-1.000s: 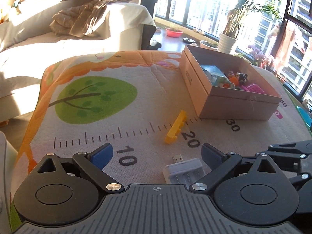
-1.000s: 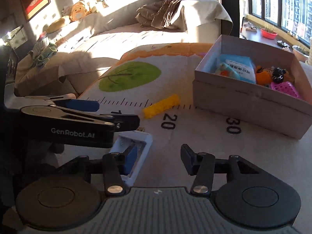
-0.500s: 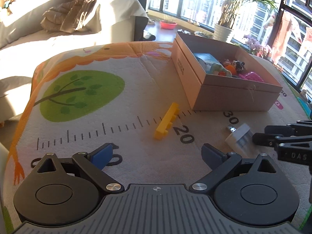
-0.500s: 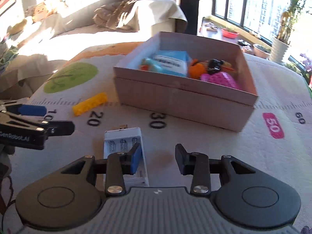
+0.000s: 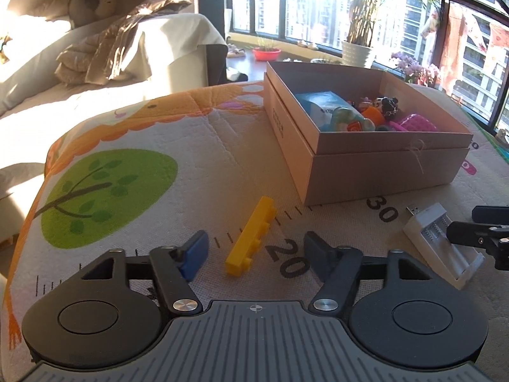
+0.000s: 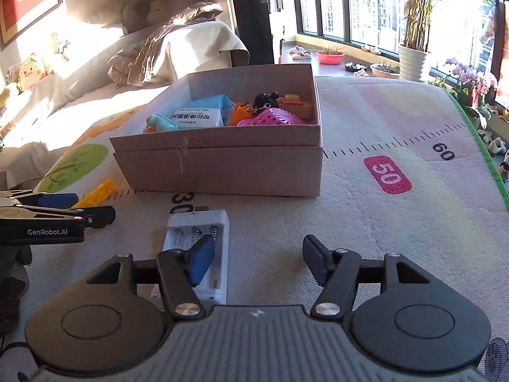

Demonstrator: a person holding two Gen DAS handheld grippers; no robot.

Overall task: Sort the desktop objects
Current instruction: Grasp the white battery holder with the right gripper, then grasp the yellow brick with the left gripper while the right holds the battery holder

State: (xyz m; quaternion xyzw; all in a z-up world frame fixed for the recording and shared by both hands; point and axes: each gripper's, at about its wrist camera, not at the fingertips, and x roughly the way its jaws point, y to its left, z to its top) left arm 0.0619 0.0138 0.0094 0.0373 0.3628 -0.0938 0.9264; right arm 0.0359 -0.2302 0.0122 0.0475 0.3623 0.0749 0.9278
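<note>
My left claw [image 5: 254, 248] is closing, the yellow brick [image 5: 251, 237] between its pads, untouched. My right claw [image 6: 254, 259] is opening; the white battery charger [image 6: 200, 248] lies on the mat [image 6: 366, 222] under its left pad. Bare mat lies to the right, marked "50" and "60". Beyond stands the cardboard box [image 6: 222, 172]. The left claw's side reads "GenRobot.AI".

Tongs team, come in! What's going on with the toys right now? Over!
Left tongs closing round long yellow plastic brick, not touching. Right tongs opening, empty; white plastic battery charger beside them on mat. Open cardboard box ahead, path clear.
</note>
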